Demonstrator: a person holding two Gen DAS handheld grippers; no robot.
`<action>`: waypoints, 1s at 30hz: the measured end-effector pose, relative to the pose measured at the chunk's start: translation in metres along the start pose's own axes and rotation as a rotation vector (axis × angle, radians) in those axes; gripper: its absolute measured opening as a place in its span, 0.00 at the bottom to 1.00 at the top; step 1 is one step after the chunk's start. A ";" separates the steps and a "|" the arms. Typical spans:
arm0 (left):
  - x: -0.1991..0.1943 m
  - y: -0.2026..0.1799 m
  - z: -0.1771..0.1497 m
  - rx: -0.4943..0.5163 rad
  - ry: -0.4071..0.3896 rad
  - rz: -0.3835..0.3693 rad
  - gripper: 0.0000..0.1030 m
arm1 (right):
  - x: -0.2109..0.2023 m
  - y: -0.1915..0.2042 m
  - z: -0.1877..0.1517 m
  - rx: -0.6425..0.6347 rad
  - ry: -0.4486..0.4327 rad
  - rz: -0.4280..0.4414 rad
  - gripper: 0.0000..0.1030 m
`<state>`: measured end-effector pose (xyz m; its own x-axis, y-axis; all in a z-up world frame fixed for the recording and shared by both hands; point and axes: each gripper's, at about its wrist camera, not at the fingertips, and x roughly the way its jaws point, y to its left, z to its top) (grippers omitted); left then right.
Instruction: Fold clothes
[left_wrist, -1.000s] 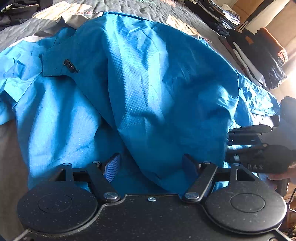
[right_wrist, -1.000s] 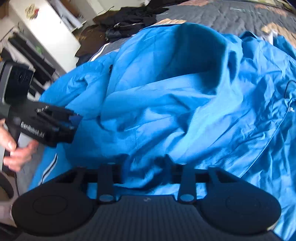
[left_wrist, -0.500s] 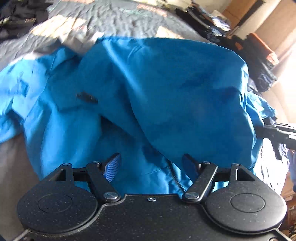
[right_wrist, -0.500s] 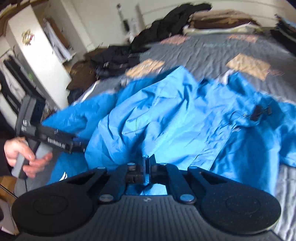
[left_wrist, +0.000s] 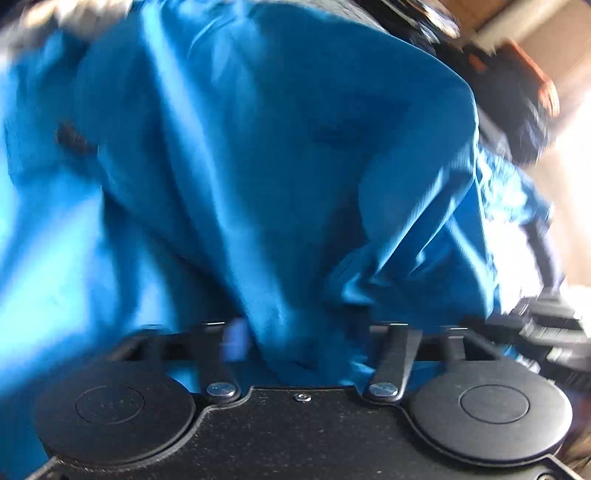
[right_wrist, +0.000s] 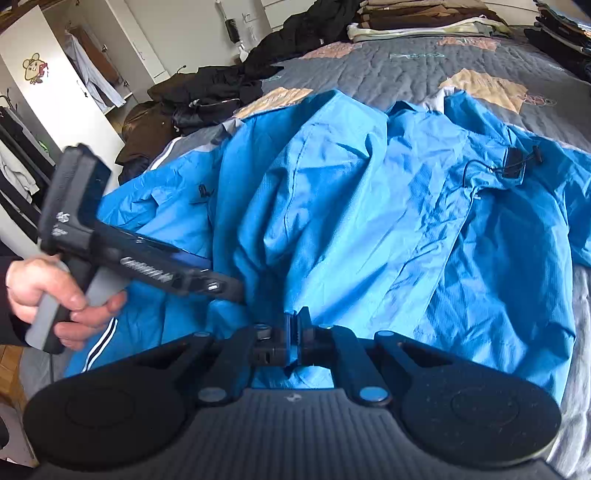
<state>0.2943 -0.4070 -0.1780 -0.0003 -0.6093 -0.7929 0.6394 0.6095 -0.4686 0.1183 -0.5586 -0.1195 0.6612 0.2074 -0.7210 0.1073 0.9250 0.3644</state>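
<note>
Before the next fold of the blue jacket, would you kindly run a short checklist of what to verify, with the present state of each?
1. Right gripper clamped on the blue jacket: ok, jaws shut on a pinch of fabric at the near edge.
2. Left gripper gripping: not ok, jaws closing, fabric bunched between them, pads not yet pressing.
3. Left wrist view sharp: not ok, blurred.
4. Jacket flat: not ok, crumpled, a fold draped over the middle.
5. Drawstring toggle clear of the grippers: ok.
6. Grey quilt beyond the jacket bare: ok.

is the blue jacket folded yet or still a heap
Not folded: the blue jacket lies rumpled and bunched on the bed, one edge pinched in the right gripper.
</note>
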 end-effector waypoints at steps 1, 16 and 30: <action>-0.006 -0.002 -0.001 0.019 -0.025 -0.009 0.22 | 0.003 -0.001 -0.002 0.010 0.005 -0.002 0.03; -0.048 0.042 0.013 -0.139 -0.114 0.045 0.62 | 0.012 0.005 -0.009 0.053 0.008 0.050 0.03; -0.077 0.069 0.023 0.002 -0.084 0.235 0.13 | 0.015 -0.005 -0.030 0.061 0.083 0.036 0.02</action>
<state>0.3561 -0.3294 -0.1402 0.2122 -0.4910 -0.8449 0.6157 0.7386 -0.2746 0.1054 -0.5506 -0.1497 0.6018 0.2684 -0.7522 0.1314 0.8957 0.4248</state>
